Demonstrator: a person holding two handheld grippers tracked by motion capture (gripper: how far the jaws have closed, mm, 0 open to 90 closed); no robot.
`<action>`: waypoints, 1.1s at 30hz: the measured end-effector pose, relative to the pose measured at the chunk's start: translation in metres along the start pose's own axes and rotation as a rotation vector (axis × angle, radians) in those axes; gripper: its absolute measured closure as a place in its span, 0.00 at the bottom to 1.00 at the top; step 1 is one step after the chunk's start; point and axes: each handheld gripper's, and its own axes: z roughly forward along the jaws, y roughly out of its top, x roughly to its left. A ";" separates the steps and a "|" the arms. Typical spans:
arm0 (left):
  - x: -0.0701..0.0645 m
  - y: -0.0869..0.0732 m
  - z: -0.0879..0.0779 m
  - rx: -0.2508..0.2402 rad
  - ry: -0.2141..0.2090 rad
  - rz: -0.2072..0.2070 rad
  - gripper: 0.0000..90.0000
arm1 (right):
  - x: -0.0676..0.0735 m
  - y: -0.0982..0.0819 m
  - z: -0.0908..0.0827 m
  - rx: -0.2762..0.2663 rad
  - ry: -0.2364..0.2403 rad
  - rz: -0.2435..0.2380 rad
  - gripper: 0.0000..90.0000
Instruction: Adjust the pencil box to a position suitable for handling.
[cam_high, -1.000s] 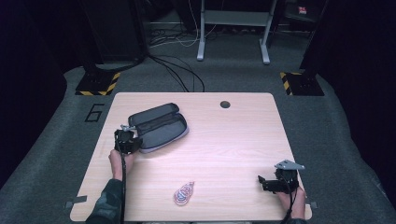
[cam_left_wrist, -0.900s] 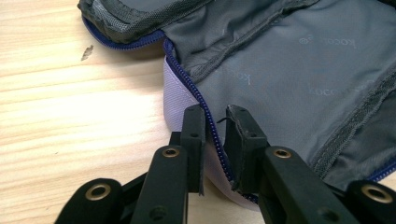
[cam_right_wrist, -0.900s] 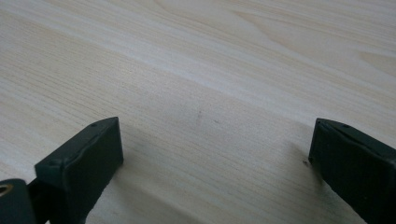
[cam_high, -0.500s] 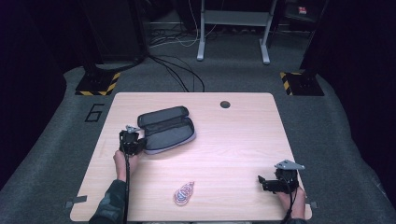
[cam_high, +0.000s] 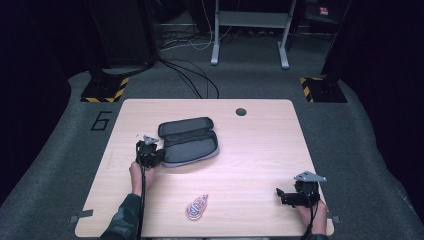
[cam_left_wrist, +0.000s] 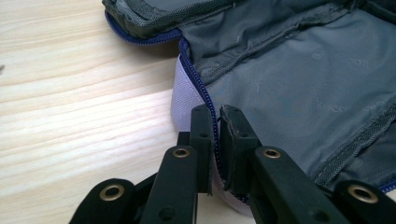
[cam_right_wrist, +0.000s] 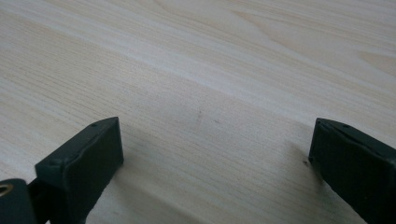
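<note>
Left gripper view says your left gripper (cam_left_wrist: 217, 116) is now pinching the pencil case's (cam_high: 192, 142) zipper edge and dragging it rightward, while your right gripper (cam_high: 286, 196) is sitting wide open.

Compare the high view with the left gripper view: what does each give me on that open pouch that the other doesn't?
High view alone: the whole grey pouch lying open on the table, a small pinkish item nearer the person, and the right gripper apart by the right edge. Left gripper view alone: the pads clamped on the blue zipper edge of the pouch wall. Both share the left gripper at the pouch's end.
</note>
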 end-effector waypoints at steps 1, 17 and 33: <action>-0.002 0.000 0.001 -0.010 -0.001 0.001 0.93 | 0.000 0.000 0.000 0.000 0.000 0.001 0.03; -0.024 0.004 0.007 0.007 -0.069 0.074 0.93 | 0.000 0.000 0.000 -0.001 0.000 0.000 0.03; -0.045 0.010 0.015 0.008 -0.124 0.143 0.93 | 0.000 0.000 0.000 0.000 0.000 -0.003 0.03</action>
